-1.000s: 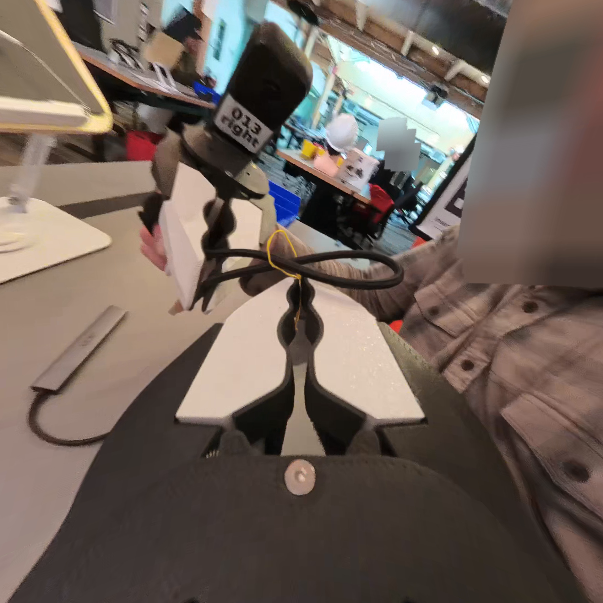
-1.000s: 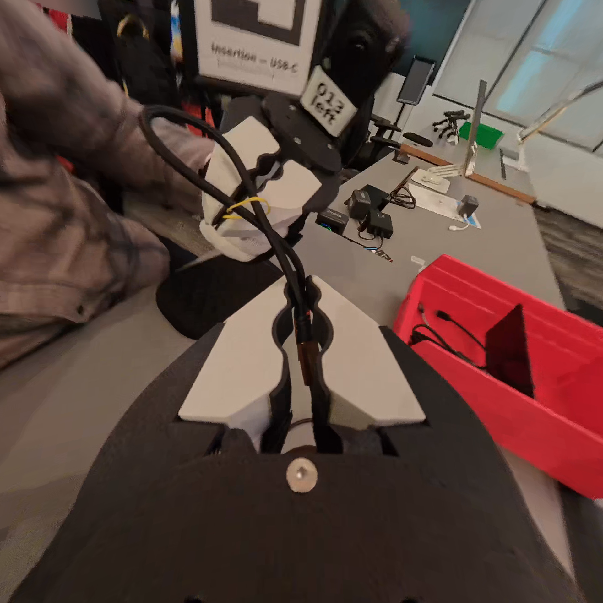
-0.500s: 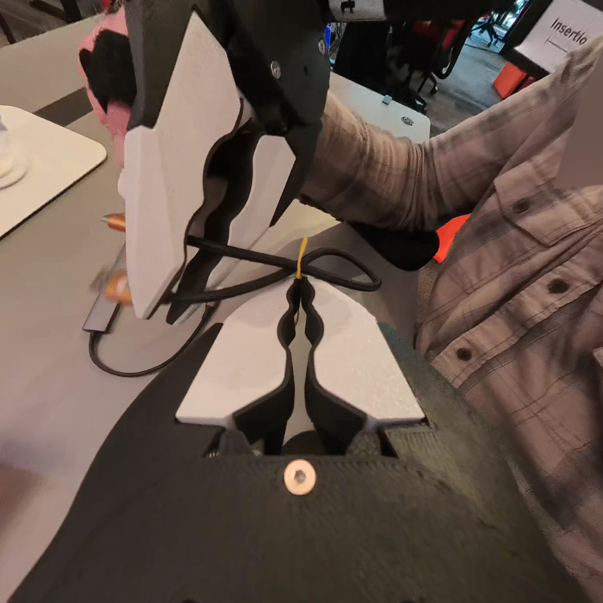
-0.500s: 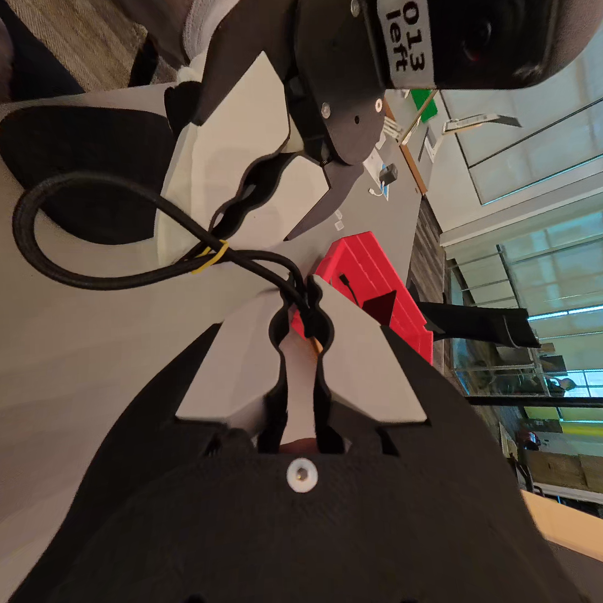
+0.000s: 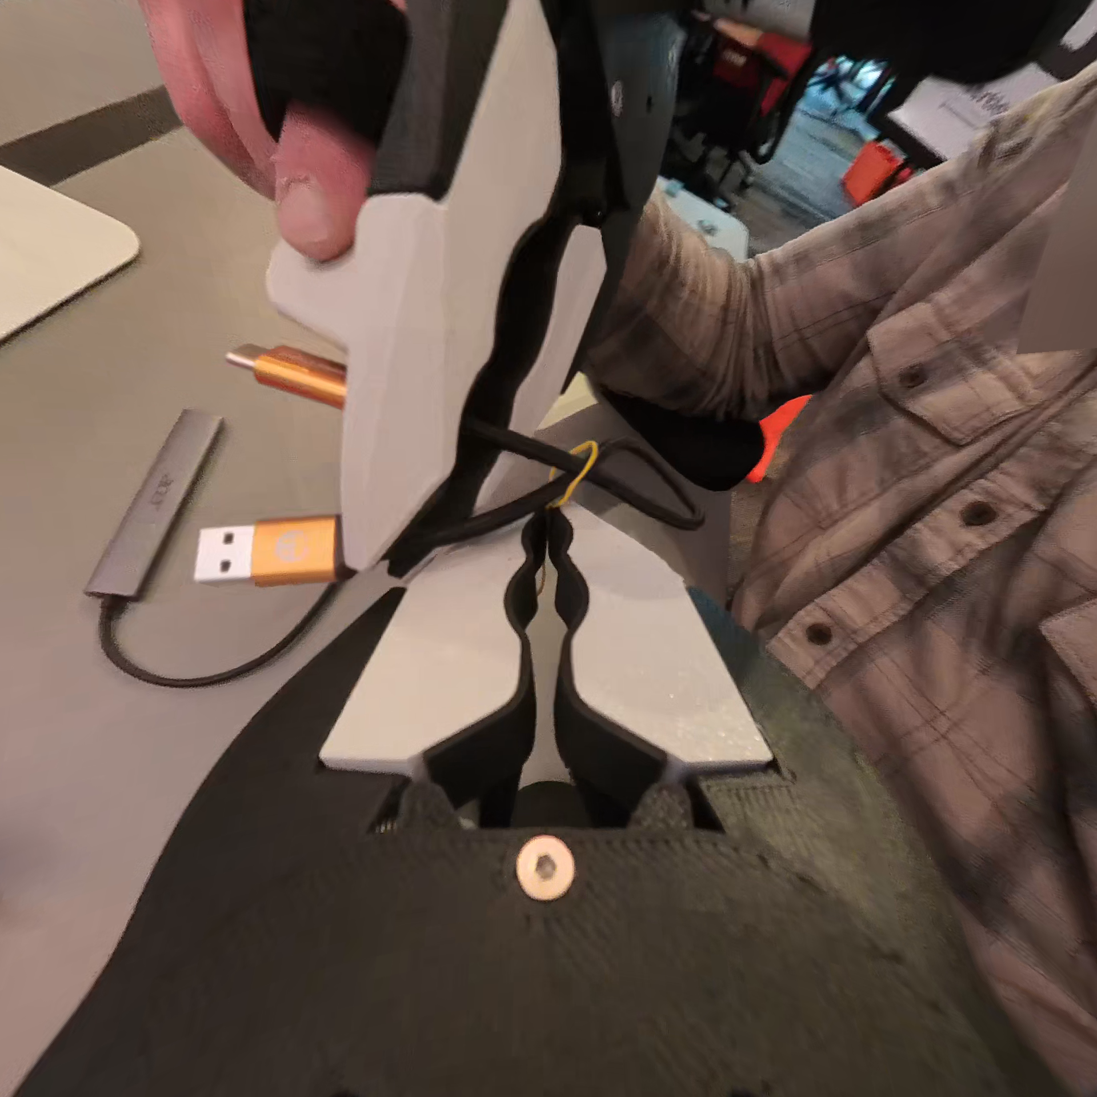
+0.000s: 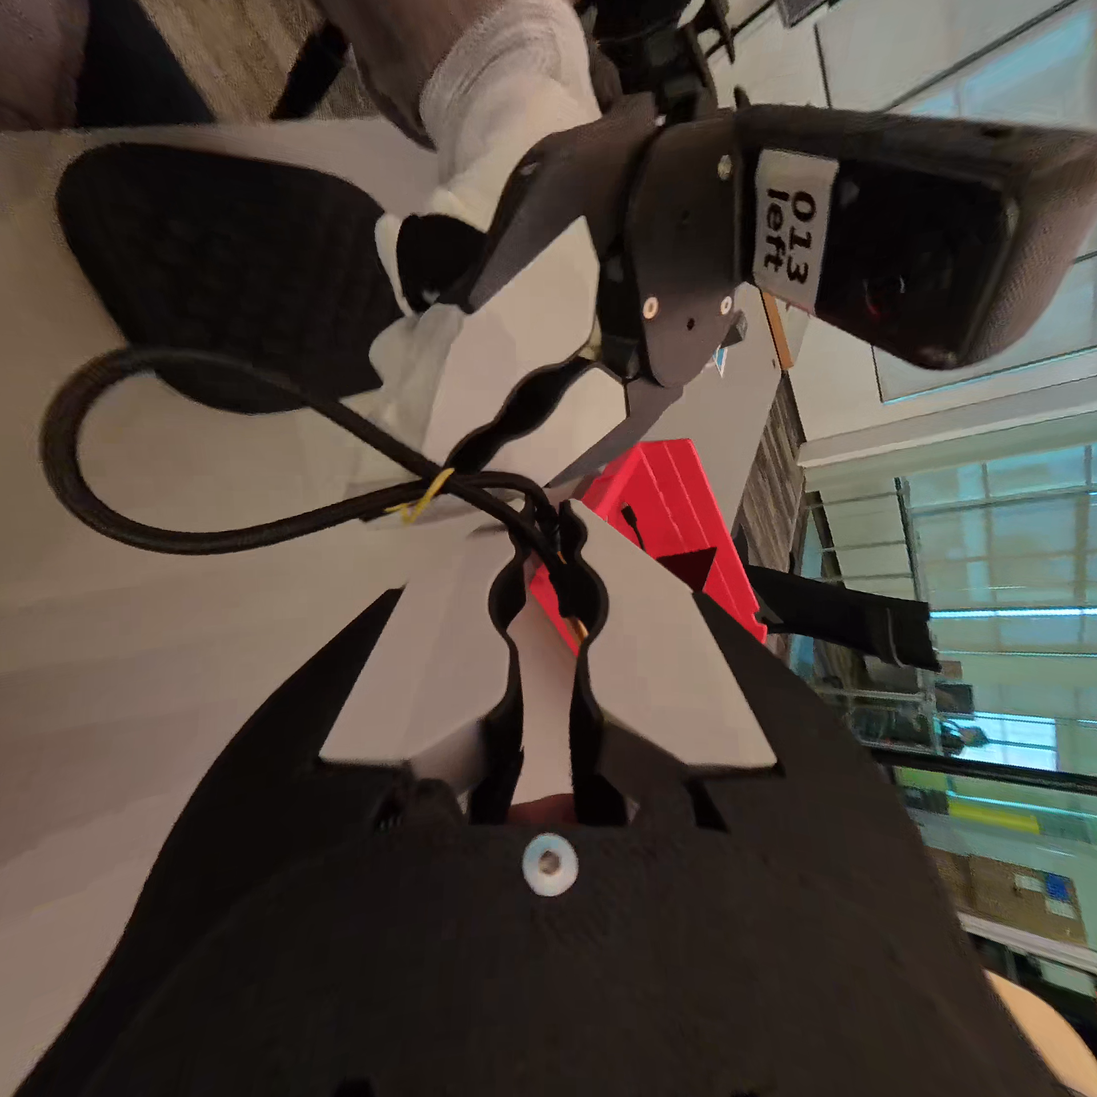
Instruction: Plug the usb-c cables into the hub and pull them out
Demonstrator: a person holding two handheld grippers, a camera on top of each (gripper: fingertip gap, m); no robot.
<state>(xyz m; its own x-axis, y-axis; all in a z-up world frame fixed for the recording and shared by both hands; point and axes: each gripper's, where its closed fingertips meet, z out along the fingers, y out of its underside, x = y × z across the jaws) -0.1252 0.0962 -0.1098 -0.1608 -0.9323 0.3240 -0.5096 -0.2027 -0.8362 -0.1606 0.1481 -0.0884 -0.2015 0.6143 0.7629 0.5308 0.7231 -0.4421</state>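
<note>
While both grippers' fingers pinch the black cable, seemingly, the hub lies apart.

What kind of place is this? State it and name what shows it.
Probably an open office or lab workshop. A grey table holds a hub, a red parts bin stands beside it, and large windows and more desks fill the background.

Braided black cable, brushed orange metal plugs, matt grey hub, plaid cloth sleeve
</note>
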